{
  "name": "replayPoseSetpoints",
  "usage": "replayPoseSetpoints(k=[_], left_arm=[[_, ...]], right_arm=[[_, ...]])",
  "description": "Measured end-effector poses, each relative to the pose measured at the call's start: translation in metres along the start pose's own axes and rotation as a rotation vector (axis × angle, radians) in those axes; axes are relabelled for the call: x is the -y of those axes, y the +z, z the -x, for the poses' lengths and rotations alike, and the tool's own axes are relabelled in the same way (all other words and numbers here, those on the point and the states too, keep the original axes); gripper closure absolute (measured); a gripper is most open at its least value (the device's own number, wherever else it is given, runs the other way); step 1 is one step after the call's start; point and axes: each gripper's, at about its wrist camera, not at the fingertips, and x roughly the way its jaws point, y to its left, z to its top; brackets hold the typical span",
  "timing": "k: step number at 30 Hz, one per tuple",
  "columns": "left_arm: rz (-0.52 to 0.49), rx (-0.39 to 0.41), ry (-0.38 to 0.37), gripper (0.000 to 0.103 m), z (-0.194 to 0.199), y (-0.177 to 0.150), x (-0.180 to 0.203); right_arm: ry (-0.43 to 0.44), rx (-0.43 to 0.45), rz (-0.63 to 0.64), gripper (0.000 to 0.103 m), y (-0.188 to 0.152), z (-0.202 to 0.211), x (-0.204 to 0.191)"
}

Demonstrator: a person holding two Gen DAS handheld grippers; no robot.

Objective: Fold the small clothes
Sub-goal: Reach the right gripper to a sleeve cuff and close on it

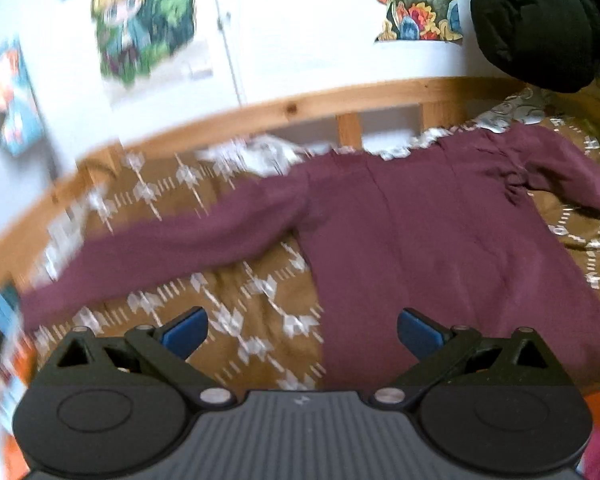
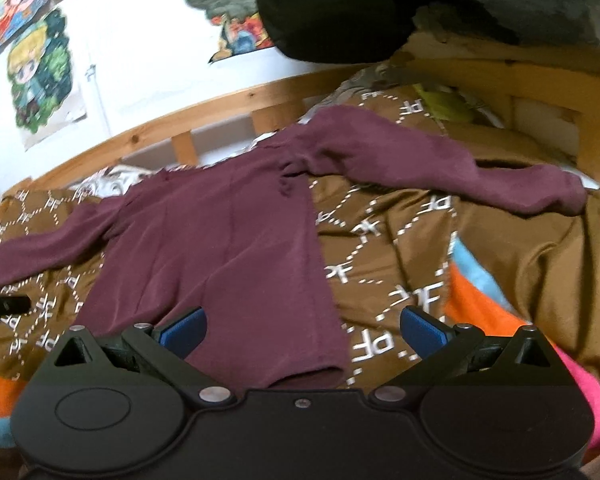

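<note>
The brown bedspread [image 2: 400, 240] carries a white dotted lattice with the letters "PF" repeated across it. Cartoon posters [image 2: 40, 76] hang on the white wall behind the wooden bed rail [image 1: 300, 106]. A maroon long-sleeved top [image 2: 228, 240] lies flat on the bedspread, sleeves spread out to both sides, its hem nearest the cameras. The left gripper [image 1: 302, 334] hovers with jaws wide, holding nothing; the right gripper [image 2: 302, 332] likewise stands wide and empty over the hem.

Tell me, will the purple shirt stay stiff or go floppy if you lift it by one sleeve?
Probably floppy: the purple shirt lies limp, following the brown bedspread's bumps. It looks thin, so likely light. Its sleeve would probably dangle.
</note>
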Motion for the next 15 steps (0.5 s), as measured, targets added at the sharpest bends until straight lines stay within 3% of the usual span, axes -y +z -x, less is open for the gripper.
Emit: replayPoseSetpoints(k=[10, 15], left_arm=[[-0.045, -0.099, 0.039, 0.000, -0.009, 0.072, -0.006], [-0.021, -0.125, -0.007, 0.000, -0.018, 0.089, 0.005]], right_arm=[[-0.048, -0.013, -0.025, 0.000, 0.014, -0.006, 0.016], [-0.070, -0.005, -0.054, 0.000, 0.026, -0.016, 0.031]])
